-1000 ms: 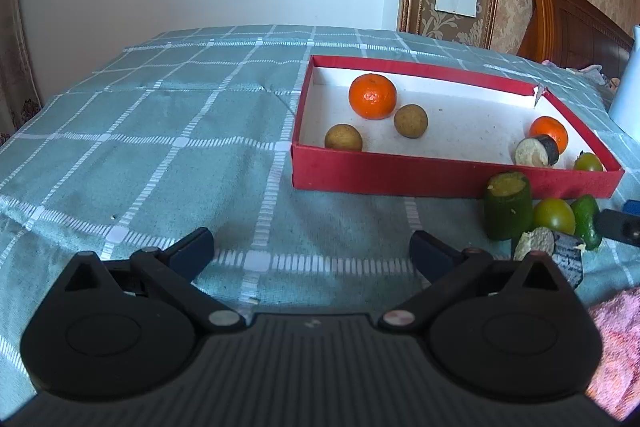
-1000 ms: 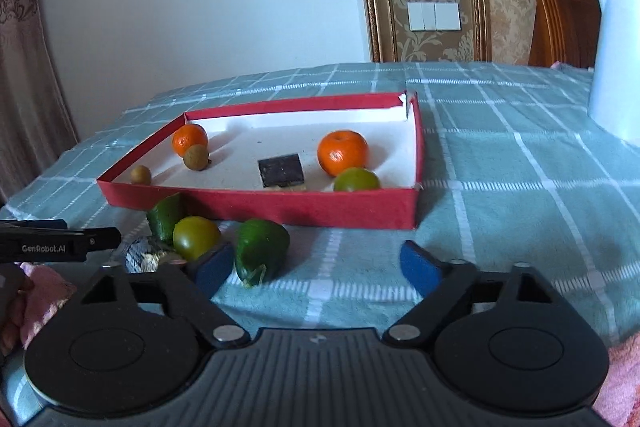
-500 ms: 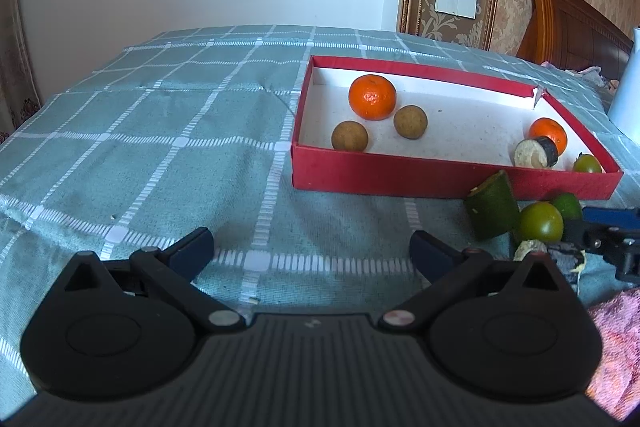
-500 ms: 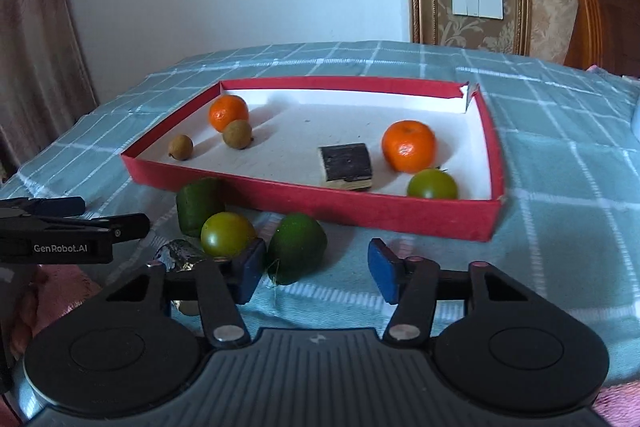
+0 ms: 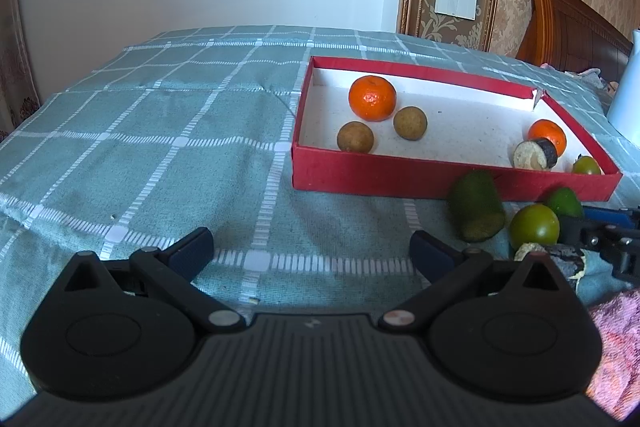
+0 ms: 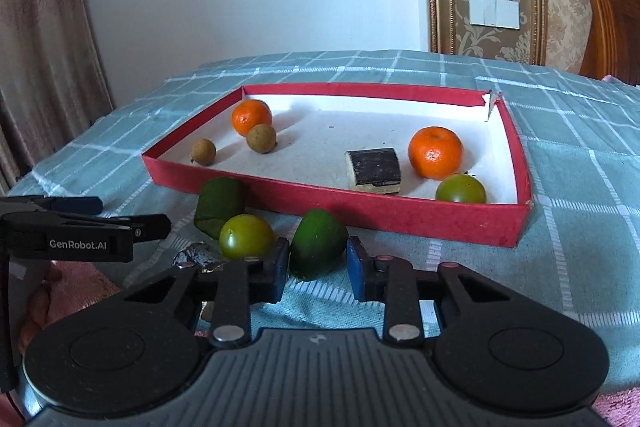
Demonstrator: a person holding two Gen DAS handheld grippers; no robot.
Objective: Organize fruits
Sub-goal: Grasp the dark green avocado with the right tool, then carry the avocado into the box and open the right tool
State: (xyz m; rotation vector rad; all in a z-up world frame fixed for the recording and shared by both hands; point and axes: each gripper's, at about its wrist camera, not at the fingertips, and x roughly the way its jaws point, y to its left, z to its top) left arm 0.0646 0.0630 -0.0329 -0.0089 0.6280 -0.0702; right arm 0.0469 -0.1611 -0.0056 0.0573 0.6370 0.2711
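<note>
Fruits lie partly inside a red tray [image 6: 400,217] and partly in front of it, on a surface with a checked teal cloth [image 5: 160,147]. Inside the tray are two oranges [image 6: 252,117] [image 6: 435,153], two small brown round fruits [image 6: 261,139] [image 6: 203,151], one small green fruit [image 6: 460,189] and a dark cut piece [image 6: 374,171]. Just outside the near wall of the tray are a dark green cut piece [image 6: 219,203], a yellow-green round fruit [image 6: 246,237] and a green fruit [image 6: 318,247].

Right tongs [image 6: 318,269] are partly closed around the green fruit: its near end sits in the gap between the blue pads [image 6: 354,267], but I cannot tell if the pads already touch it. Left tongs [image 5: 312,251] are released wide and hold nothing, low over the bare cloth, to the left of the loose fruits. A pink towel [image 5: 616,339] is at the right edge of the left wrist view.
</note>
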